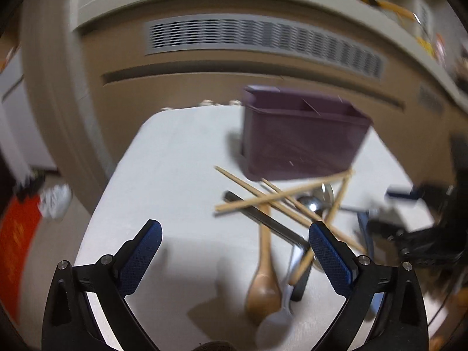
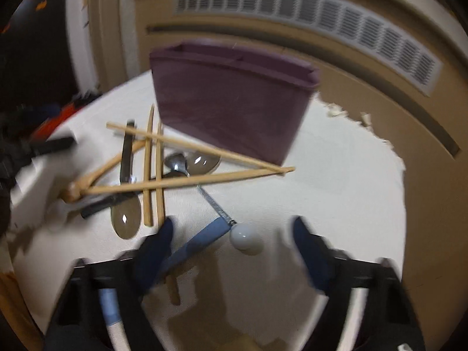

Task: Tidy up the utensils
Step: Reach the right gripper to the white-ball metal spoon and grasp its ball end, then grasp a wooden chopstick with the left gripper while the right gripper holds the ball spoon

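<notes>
While the purple caddy is standing upright at the table's far side, its divided inside showing nothing I can make out, the utensils are lying crossed in a heap just before it. The chopsticks are pointing several ways, and the wooden spoon is lying lengthwise, bowl nearest the left gripper. Both the left and right gripper are hovering with jaws apart, grasping nothing.

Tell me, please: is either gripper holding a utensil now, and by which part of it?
Nothing is held. The left gripper has its jaws open over the bare table. The right gripper is open too; a blue-handled utensil lies between its jaws, ungripped.
</notes>
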Demonstrator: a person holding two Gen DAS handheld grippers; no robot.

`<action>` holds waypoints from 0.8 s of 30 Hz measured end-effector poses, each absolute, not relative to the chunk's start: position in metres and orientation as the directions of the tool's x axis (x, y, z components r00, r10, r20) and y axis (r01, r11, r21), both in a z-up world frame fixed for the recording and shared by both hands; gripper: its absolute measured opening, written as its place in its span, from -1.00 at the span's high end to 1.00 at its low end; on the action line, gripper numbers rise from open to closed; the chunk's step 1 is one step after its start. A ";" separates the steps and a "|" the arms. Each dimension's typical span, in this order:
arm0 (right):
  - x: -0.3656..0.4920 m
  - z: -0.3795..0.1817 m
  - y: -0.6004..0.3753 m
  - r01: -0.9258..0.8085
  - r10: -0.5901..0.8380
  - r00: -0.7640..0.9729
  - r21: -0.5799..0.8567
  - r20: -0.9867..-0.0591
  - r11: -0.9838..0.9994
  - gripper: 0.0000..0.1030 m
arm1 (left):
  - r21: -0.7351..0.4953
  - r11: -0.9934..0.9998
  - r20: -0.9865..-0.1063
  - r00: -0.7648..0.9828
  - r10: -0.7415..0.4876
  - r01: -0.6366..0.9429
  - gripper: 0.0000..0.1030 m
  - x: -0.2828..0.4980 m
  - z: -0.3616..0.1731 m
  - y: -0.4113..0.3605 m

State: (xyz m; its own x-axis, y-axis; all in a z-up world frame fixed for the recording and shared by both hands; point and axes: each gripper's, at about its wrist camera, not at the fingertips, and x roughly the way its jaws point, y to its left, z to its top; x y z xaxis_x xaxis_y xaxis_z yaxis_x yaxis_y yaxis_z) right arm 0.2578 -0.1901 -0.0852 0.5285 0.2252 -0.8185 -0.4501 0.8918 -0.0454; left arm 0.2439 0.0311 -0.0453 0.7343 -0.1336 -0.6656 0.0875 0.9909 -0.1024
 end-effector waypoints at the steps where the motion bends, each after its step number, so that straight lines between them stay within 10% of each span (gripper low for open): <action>1: 0.259 -0.087 -0.193 -0.444 0.229 0.521 -0.032 -0.822 0.896 -0.09 | -0.118 0.990 -0.657 0.742 -0.134 0.075 -1.00 0.243 -0.044 0.037; 7: 0.262 -0.095 -0.199 -0.414 0.231 0.522 -0.006 -0.821 0.910 0.02 | -0.163 0.983 -0.635 0.753 -0.172 0.086 -1.00 0.240 -0.045 0.054; 11: 0.263 -0.092 -0.190 -0.439 0.233 0.511 -0.018 -0.827 0.898 0.62 | -0.192 0.975 -0.648 0.731 -0.213 0.114 -1.00 0.244 -0.053 0.051; 24: 0.224 0.004 -0.215 -0.378 0.229 0.691 -0.073 -0.685 0.923 0.64 | -0.139 0.953 -0.670 0.683 -0.290 0.268 -1.00 0.234 -0.063 0.014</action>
State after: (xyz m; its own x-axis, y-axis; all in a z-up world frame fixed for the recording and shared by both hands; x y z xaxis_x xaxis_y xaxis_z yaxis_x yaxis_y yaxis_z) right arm 0.2237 -0.2148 0.0043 0.6914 0.2291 -0.6852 -0.3778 0.9230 -0.0725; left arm 0.2337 0.0142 -0.0632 0.6833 -0.2902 -0.6700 0.2684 0.9532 -0.1391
